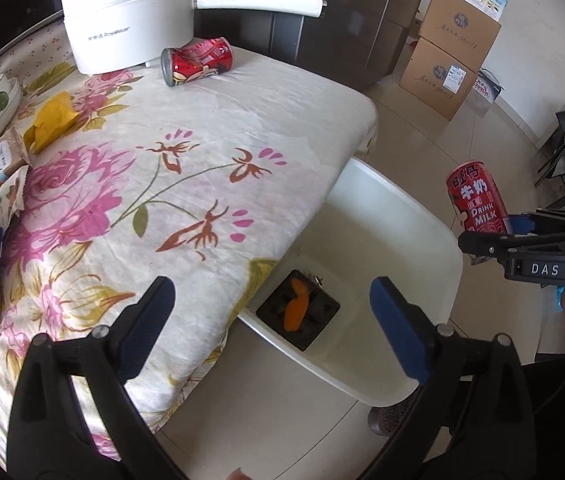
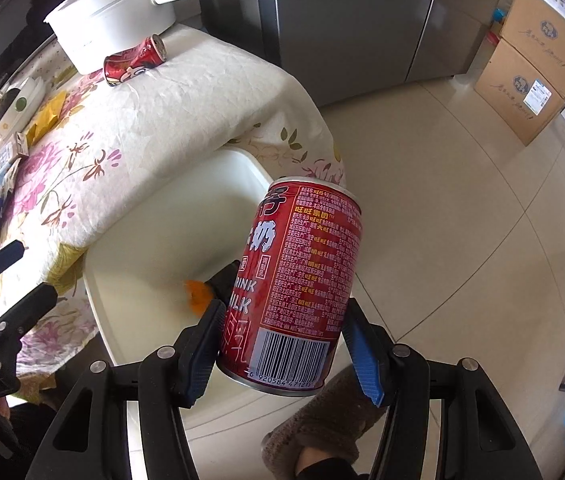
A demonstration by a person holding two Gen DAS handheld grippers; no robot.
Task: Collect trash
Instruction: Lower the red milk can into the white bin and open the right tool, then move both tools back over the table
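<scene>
Right now the red cylindrical drink-milk can (image 2: 294, 284) is clamped between the blue pads of the right gripper (image 2: 282, 344), held roughly upright with its barcode end toward the camera, above the open white plastic bin (image 1: 422, 216) that stands on the tiled floor (image 2: 462, 200) against the edge of the surface. Down in the bin lie a dark square piece (image 1: 310, 318) with a strip of orange peel (image 1: 296, 308) on top. The left gripper (image 1: 272, 330) hangs over the near rim of the bin with its jaws wide apart and nothing between them. A second red can (image 1: 198, 60), dented and lying on its side, rests on the flower-printed cloth (image 1: 202, 160) that covers the surface, just beside a white electric pot with a long handle (image 1: 130, 20). Farther left on the cloth are a yellow crumpled wrapper (image 1: 52, 118) and several small printed cartons (their labels too small to read). Two stacked cardboard boxes (image 1: 450, 56) stand on the floor beyond.
</scene>
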